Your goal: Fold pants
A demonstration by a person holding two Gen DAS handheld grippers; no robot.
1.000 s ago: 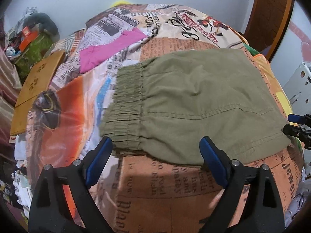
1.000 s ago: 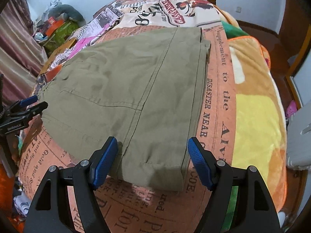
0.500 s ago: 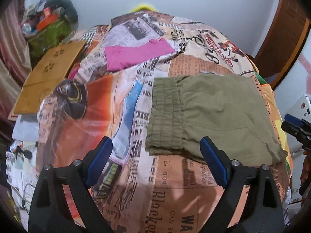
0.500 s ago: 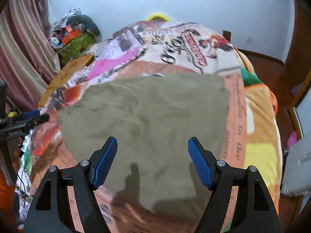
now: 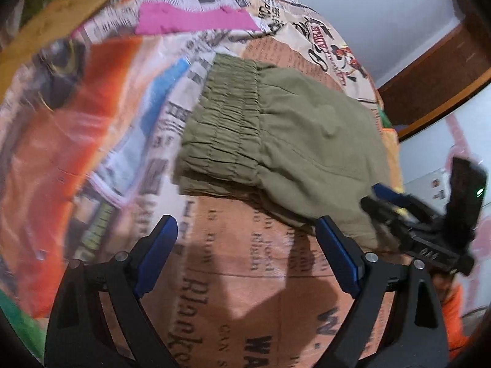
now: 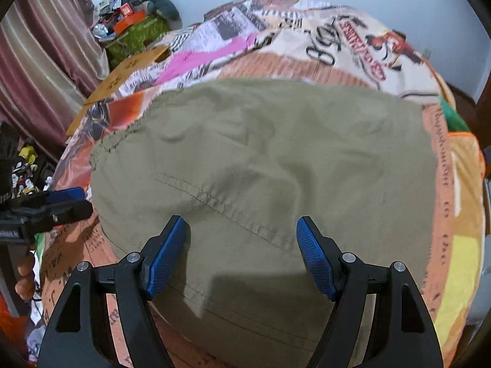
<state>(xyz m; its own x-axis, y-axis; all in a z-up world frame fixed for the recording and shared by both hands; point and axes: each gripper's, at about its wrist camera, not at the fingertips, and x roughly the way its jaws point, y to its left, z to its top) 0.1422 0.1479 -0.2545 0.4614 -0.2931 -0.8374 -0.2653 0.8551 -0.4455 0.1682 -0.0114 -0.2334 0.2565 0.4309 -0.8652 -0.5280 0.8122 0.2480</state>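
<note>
Olive pants [image 5: 294,141] lie folded on bed [image 5: 251,276] with newspaper-print cover, elastic waistband [image 5: 227,128] toward left. Left tongs [image 5: 245,254] spread wide, holding nothing, above cover just beside near edge of pants. Right tongs [image 6: 242,254] also wide, empty, over pants [image 6: 276,159]; contact with fabric unclear, picture blurred. Pink cloth [image 5: 190,18] farther back on bed, apart from pants.

Both tools held wide apart, gripping nothing.
Left tool [image 5: 245,248] fills the frame's lower centre; right tool [image 6: 242,254] likewise, blue pads spread, fingers empty.
</note>
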